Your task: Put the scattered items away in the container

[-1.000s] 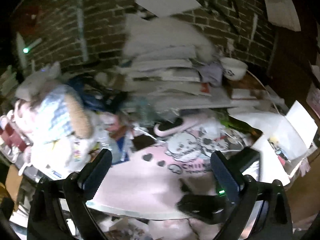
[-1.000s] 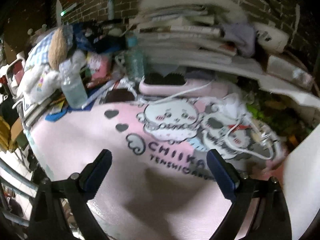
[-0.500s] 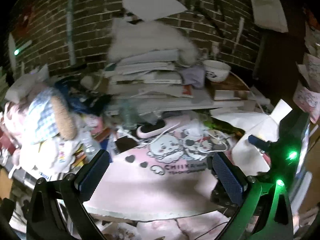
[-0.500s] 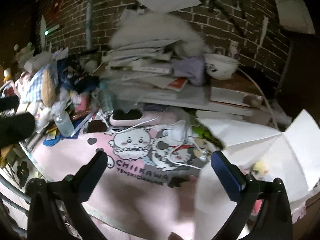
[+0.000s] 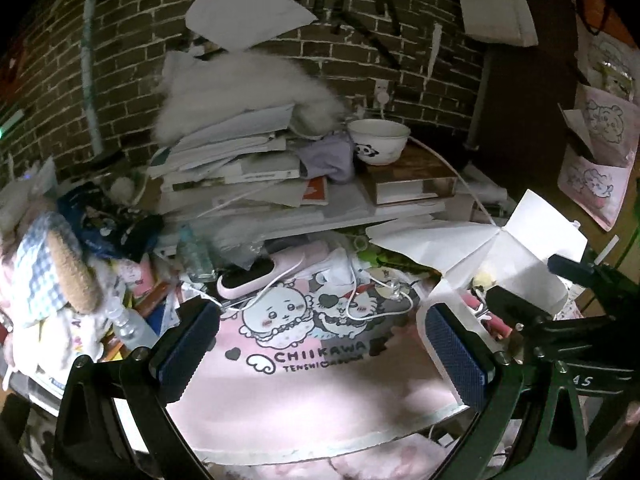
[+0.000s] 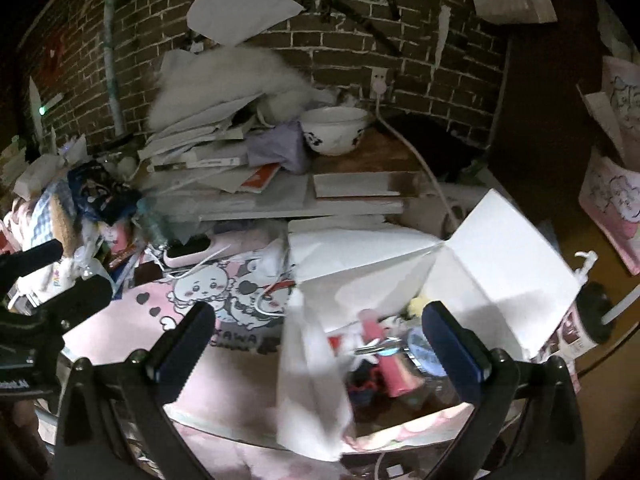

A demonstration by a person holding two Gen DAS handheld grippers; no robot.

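Observation:
A white cardboard box (image 6: 500, 256) with its flaps spread stands at the right end of the pink cartoon mat (image 6: 160, 320). Inside it lie several small items, among them a pink tube (image 6: 394, 372). My right gripper (image 6: 318, 344) hangs open just above the box's near-left flap, with nothing between its fingers. My left gripper (image 5: 320, 344) is open and empty over the pink mat (image 5: 304, 392). The box (image 5: 520, 248) is to its right. On the mat's far edge lie a pink handheld device (image 5: 256, 276) and a white cable (image 5: 376, 304). A clear bottle (image 5: 132, 330) lies at the left.
A tall heap of books and papers (image 5: 240, 168) fills the back, with a white fluffy cushion (image 5: 240, 88) and a panda bowl (image 5: 378, 140). Plush toys and bags (image 5: 52, 272) crowd the left edge. A brick wall stands behind. A dark cup (image 6: 592, 316) sits right of the box.
Both grippers have pulled back and swung right. The right one went from over the mat to above the open box, whose contents now show. Nothing was picked up.

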